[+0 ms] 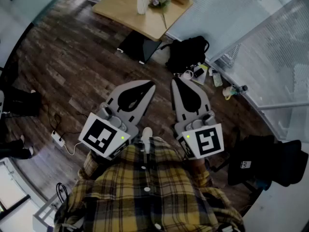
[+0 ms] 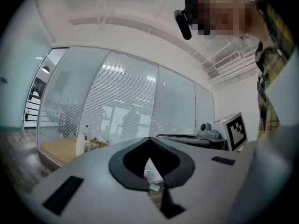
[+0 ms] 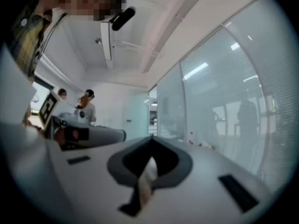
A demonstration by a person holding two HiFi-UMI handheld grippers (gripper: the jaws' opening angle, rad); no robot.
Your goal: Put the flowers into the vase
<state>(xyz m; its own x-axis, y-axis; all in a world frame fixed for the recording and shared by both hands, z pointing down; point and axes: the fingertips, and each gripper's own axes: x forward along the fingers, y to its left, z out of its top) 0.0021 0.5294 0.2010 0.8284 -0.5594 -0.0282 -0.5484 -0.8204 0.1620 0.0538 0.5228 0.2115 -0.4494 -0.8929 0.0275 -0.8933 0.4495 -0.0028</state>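
Note:
The white vase (image 1: 142, 1) stands on a wooden table (image 1: 125, 11) far ahead, with a small bunch of pale flowers (image 1: 160, 1) lying beside it on the right. My left gripper (image 1: 151, 85) and right gripper (image 1: 174, 80) are held side by side near my chest, level, pointing toward that table and far from it. Both are shut and hold nothing. In the left gripper view the jaws meet at a point (image 2: 150, 138), and the vase (image 2: 80, 145) shows small at the left. The right gripper view shows its jaws closed (image 3: 152, 138).
On the dark wood floor between me and the table lie a black laptop case (image 1: 140, 47), a black backpack (image 1: 188, 53) and small clutter by the glass wall. A power strip (image 1: 58, 139) lies left. A dark bag (image 1: 270, 163) sits at my right. Two people (image 3: 86, 107) stand behind.

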